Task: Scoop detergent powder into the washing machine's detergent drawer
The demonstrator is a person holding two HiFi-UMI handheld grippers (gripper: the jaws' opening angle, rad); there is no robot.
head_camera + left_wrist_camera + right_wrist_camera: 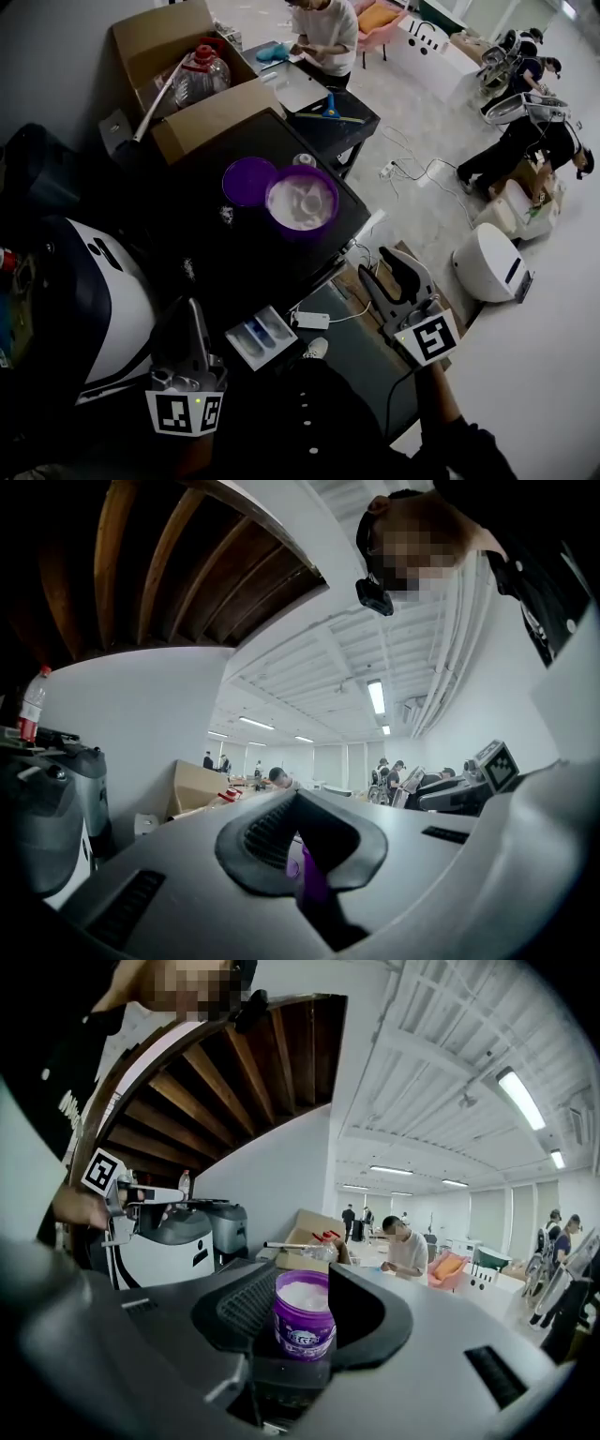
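Note:
An open purple tub [300, 202] of white detergent powder stands on the black table [216, 253], its purple lid [248, 180] beside it on the left. The white detergent drawer [274, 339] sticks out at the table's near edge, beside the washing machine [98, 300]. My left gripper [192, 309] is low at the left of the drawer; in its own view the jaws of this gripper [298, 855] are pinched on a thin purple strip [314, 888], seemingly a scoop handle. My right gripper [398, 261] hangs open right of the table, well short of the tub [304, 1321].
A cardboard box [187, 84] with a clear jug [199, 75] stands behind the table. A lower dark stand [328, 117] carries a blue tool. A white power strip [310, 321] and cables lie on the floor. People work at the back and right near a white machine [492, 262].

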